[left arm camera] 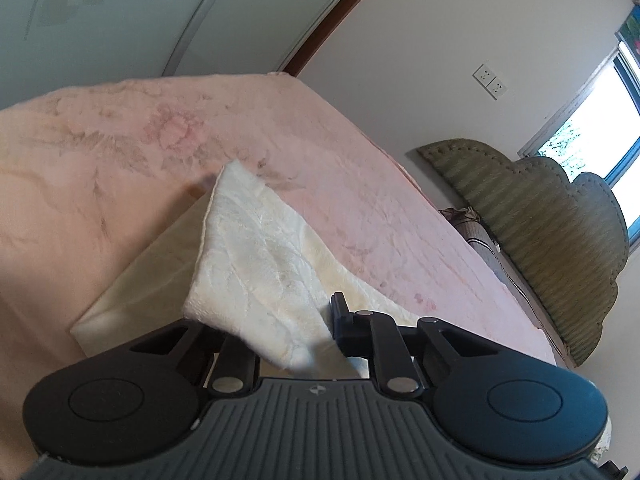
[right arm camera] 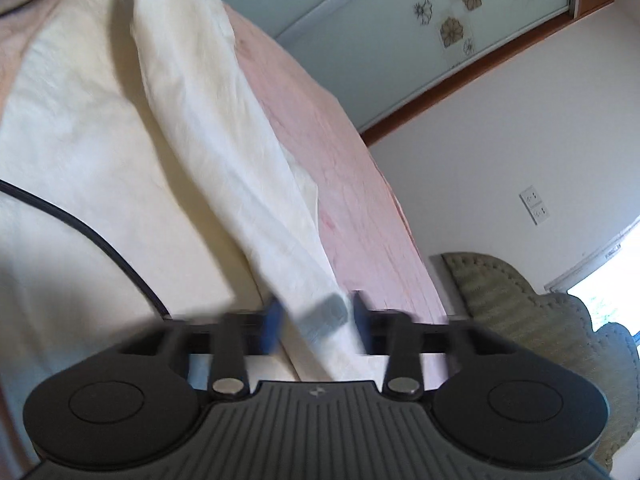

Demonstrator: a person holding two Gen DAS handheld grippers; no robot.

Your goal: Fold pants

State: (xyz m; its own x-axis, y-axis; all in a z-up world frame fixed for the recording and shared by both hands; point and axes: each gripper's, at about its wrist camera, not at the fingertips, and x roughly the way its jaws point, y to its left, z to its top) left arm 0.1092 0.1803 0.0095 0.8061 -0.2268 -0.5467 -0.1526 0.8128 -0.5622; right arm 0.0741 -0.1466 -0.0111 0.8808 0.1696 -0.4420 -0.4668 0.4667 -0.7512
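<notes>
Two tongs, both clamped on cream pants spread over a pink bed.

Left gripper pinches a raised corner of cloth just ahead of its jaws; right gripper holds a lifted edge that runs away from its tips. Fabric looks light, limp and thin, likely to sag and slip, so holds belong at hems or corners, pulled taut between both.

Pink bedspread, green headboard, white wall with sockets, bright window.
</notes>
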